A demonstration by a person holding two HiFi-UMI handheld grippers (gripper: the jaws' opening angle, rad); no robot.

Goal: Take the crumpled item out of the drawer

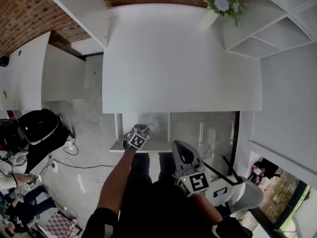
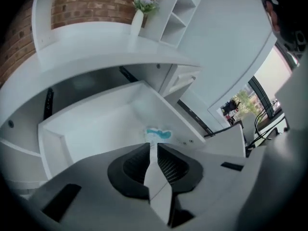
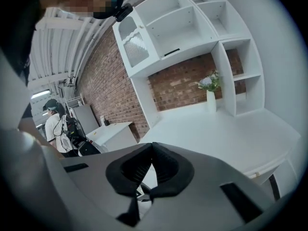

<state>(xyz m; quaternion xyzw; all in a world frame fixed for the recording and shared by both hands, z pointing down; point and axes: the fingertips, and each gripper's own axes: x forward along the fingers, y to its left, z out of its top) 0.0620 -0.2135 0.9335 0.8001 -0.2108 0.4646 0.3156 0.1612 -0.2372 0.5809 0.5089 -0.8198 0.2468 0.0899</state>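
The white drawer [image 2: 91, 126] stands pulled out from under the desk top [image 1: 173, 58]. A crumpled white and teal item [image 2: 158, 134] lies on the drawer's floor near its right wall. My left gripper [image 2: 153, 145] hovers over the drawer's front, just short of the item. A narrow slit shows between its jaws and nothing is in it. In the head view the left gripper [image 1: 139, 132] sits at the drawer's front edge [image 1: 148, 148]. My right gripper [image 1: 180, 148] is held back, near the body, and is shut on nothing; in its own view the right gripper [image 3: 152, 145] faces the desk top.
A white vase of flowers [image 1: 220, 4] stands at the desk's far right, beside open white shelves [image 1: 267, 33]. A brick wall [image 1: 20, 14] runs behind. Bags and cables [image 1: 44, 133] lie on the floor at left. A chair [image 1: 233, 190] is at lower right. A person [image 3: 52, 124] stands far off.
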